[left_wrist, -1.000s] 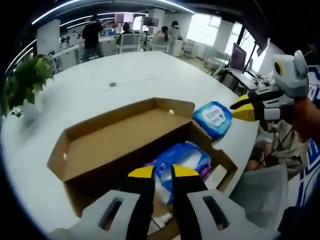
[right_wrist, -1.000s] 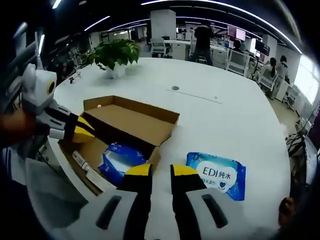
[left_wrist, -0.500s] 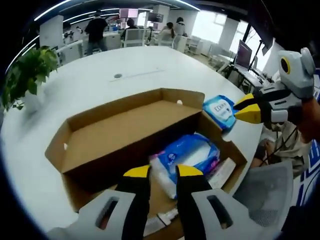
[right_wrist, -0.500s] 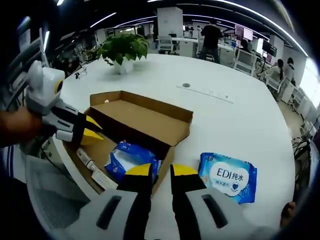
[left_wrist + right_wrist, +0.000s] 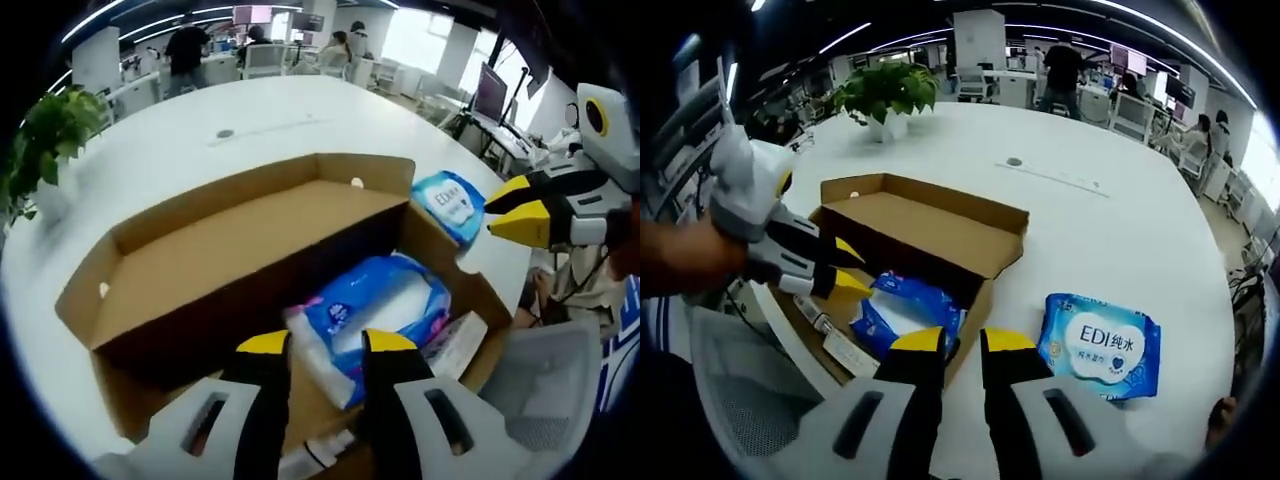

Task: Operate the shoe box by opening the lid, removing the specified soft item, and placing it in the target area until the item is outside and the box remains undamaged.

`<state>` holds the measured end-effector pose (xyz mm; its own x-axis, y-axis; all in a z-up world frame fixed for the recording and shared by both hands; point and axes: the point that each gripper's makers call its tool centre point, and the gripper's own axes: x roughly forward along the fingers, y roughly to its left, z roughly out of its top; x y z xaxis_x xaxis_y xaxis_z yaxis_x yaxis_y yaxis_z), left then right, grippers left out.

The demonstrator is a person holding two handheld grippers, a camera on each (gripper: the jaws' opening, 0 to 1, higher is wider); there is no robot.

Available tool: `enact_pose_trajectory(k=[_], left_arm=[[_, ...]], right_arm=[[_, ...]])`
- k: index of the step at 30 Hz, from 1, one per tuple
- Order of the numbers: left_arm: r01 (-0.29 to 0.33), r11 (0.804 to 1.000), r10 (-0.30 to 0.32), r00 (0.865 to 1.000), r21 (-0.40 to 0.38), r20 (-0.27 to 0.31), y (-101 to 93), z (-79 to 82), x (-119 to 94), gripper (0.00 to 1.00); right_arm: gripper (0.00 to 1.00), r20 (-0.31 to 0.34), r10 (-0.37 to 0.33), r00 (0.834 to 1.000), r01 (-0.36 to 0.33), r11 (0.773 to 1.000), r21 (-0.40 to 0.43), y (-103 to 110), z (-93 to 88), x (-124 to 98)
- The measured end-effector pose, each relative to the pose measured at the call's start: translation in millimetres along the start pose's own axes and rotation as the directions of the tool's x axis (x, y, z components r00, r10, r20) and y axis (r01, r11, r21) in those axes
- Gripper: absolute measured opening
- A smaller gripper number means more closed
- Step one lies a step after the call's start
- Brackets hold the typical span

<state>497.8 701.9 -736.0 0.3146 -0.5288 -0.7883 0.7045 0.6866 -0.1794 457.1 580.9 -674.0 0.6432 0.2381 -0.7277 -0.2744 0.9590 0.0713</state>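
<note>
In the left gripper view, the left gripper (image 5: 316,345) is held above the open shoe box (image 5: 150,275), its 2 yellow-tipped fingers a narrow gap apart with nothing pinched. A blue soft pack (image 5: 375,305) is seen lying inside the box, just beyond the fingertips. The lid (image 5: 230,250) is folded back. A second blue pack (image 5: 452,200) rests on the white table (image 5: 180,160) beside the box. The right gripper (image 5: 525,210) is seen at the right, fingers almost together.

In the right gripper view, the right gripper (image 5: 947,342) is held near the box's edge, fingers slightly parted and empty. The EDI-labelled pack (image 5: 1102,343) lies on the table, apart from the box (image 5: 920,225). The left gripper (image 5: 840,280) is poised over the box's interior beside the pack (image 5: 905,310) inside. A potted plant (image 5: 885,95) stands farther back.
</note>
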Motion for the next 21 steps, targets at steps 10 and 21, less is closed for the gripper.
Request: enact_pose_trajectory(k=[10, 21], left_arm=[[0.000, 1.000, -0.001, 1.000, -0.028, -0.029, 4.5, -8.5, 14, 0.25], [0.002, 0.998, -0.005, 0.999, -0.058, -0.045, 9.3, -17.7, 24, 0.23]], right_arm=[[0.12, -0.010, -0.009, 1.000, 0.009, 1.000, -0.001, -2, -4.1, -1], [0.12, -0.032, -0.009, 0.999, 0.009, 1.000, 0.000, 0, -11.5, 0]])
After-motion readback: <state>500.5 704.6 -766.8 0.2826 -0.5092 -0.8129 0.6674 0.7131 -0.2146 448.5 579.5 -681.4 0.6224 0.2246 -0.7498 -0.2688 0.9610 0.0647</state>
